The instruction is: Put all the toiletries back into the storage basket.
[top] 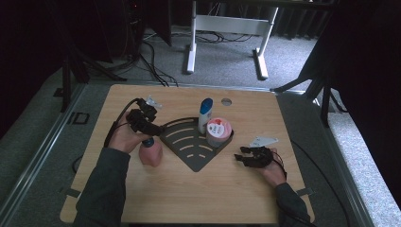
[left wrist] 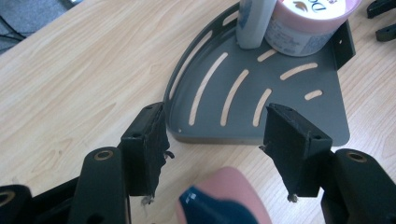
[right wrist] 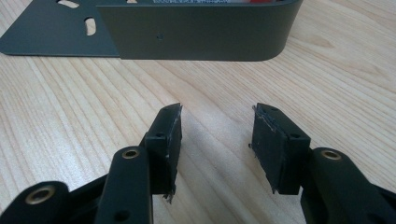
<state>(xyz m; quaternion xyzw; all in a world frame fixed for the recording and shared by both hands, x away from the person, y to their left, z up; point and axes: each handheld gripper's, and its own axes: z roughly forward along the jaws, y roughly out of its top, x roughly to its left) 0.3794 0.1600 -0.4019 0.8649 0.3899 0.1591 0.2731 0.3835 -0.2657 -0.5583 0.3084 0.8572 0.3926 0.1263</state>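
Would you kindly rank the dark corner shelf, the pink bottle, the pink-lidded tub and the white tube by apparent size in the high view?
1. Dark corner shelf, plainly the largest.
2. and 3. Pink-lidded tub and pink bottle look about alike; I would not rank them.
4. White tube, the slimmest.

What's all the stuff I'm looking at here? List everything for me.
pink bottle: one, pink with a dark blue cap, on the table left of the tray, below the left gripper.
corner tray: one, dark grey, slotted, mid-table.
white bottle: one, white with a blue top, upright in the tray.
round tub: one, pink with a white lid, in the tray beside the white bottle.
table: one, light wood.
white frame: one, on the floor behind the table.
left gripper: one, black, jaws open above the pink bottle.
right gripper: one, black, jaws open, nothing between them.
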